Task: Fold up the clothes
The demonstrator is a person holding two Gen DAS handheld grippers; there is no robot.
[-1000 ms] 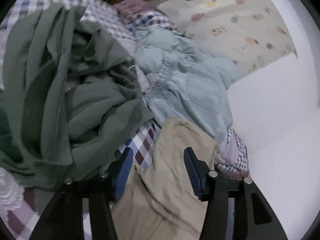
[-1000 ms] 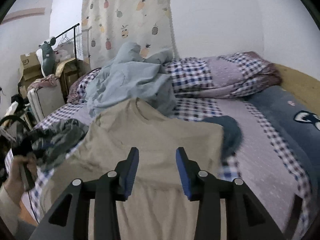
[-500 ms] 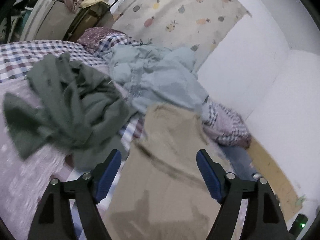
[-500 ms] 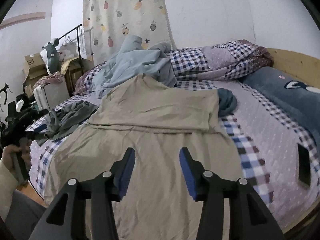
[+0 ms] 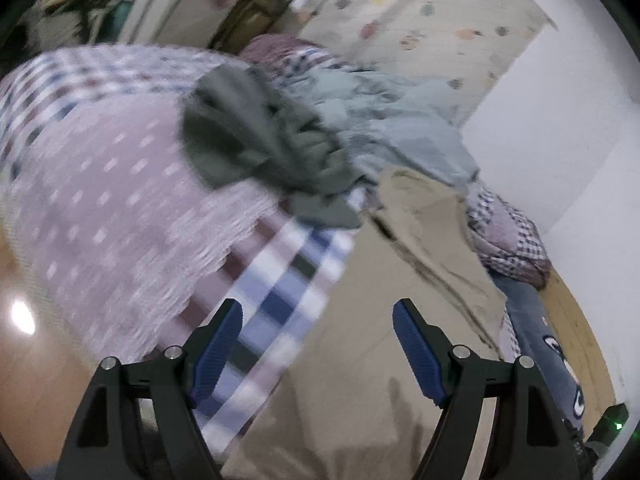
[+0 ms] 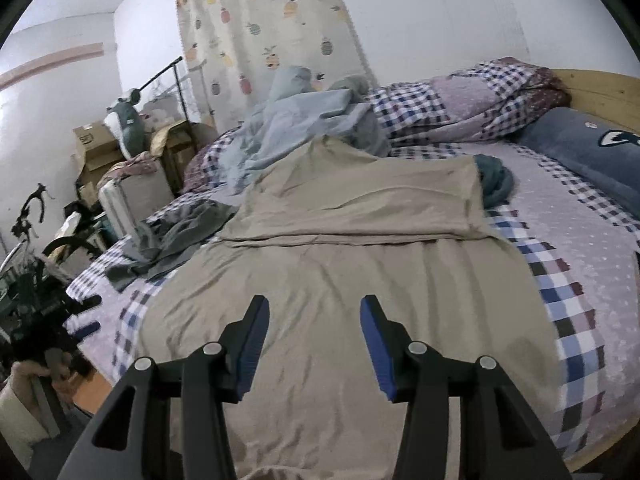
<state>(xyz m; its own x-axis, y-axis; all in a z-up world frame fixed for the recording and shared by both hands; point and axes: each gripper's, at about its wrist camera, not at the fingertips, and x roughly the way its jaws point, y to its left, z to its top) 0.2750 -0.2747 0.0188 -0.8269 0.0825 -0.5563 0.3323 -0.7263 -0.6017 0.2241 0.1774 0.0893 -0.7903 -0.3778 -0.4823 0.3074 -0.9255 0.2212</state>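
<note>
A beige garment (image 6: 348, 264) is spread flat on the bed (image 6: 592, 216), its far part folded back over itself so that a doubled layer (image 6: 360, 200) lies across the middle, with a straight fold edge running crosswise. In the left wrist view the same beige garment (image 5: 360, 320) is seen blurred, reaching from the near edge towards the heap at the far side.

The right hand-held gripper (image 6: 314, 336) is held above the near part of the garment, its jaws apart by a moderate gap and nothing between them. The left hand-held gripper (image 5: 316, 344) is held with its jaws spread wide and empty, above the garment's edge and the checked sheet (image 5: 276, 304). In the right wrist view the left hand-held gripper (image 6: 86, 314) is seen blurred at the left bed edge, gripped by a hand (image 6: 52, 360).

A dark green garment (image 6: 180, 232) lies crumpled just beside the beige one on its left. A pale blue garment (image 6: 292, 128) is heaped beyond the fold, touching the beige cloth. A teal cloth (image 6: 496, 184) is tucked at the right end of the fold. A checked quilt (image 6: 460, 104) is bunched against the wall, and a blue pillow (image 6: 588, 148) lies at the wooden headboard (image 6: 600, 88). A pineapple curtain (image 6: 272, 32) hangs behind, with boxes (image 6: 94, 144) at the left.
</note>
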